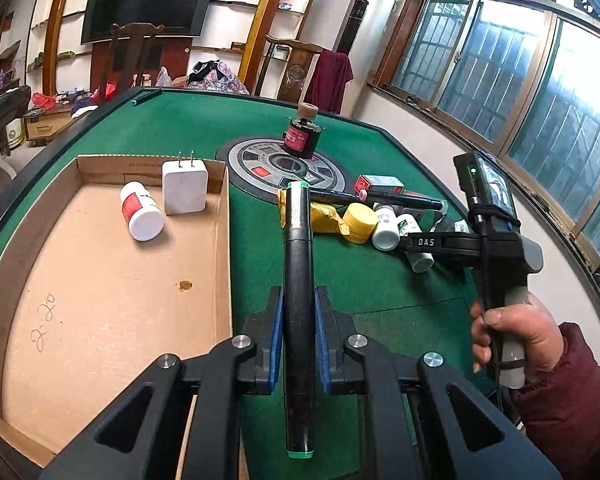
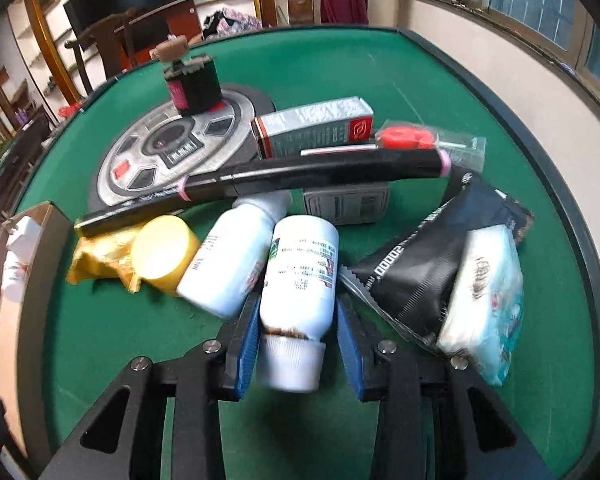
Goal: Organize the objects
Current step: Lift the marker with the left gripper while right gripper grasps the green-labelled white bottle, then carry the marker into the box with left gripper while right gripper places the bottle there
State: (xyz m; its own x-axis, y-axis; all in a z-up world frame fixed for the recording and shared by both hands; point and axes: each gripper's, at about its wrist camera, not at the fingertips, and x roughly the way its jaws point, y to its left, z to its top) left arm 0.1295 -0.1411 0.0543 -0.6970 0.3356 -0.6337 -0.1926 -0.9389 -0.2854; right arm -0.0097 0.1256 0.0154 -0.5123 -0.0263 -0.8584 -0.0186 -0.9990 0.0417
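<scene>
In the left wrist view, a black marker with green ends [image 1: 298, 280] is clamped between the blue pads of the left tongs [image 1: 299, 340] at lower centre, over the green desk [image 1: 204, 120]. A cardboard box [image 1: 100, 280] fills the left of the frame; a white bottle with a red label [image 1: 141, 211] and a white plug adapter [image 1: 185, 187] are seen lying at its far end. At the right, a hand [image 1: 516, 336] is wrapped around the handle of the right tongs [image 1: 420, 242], which are lowered into a pile of small things at centre right. In the right wrist view, a white bottle [image 2: 298, 300] lies cap-first between the right tongs [image 2: 300, 344] at lower centre; the pads are drawn in narrow beside it, and whether they press on it cannot be told. A second white bottle [image 2: 230, 260], a yellow jar [image 2: 164, 252] and a long black pen [image 2: 260, 178] are seen just beyond, a black pouch [image 2: 420, 264] at the right.
</scene>
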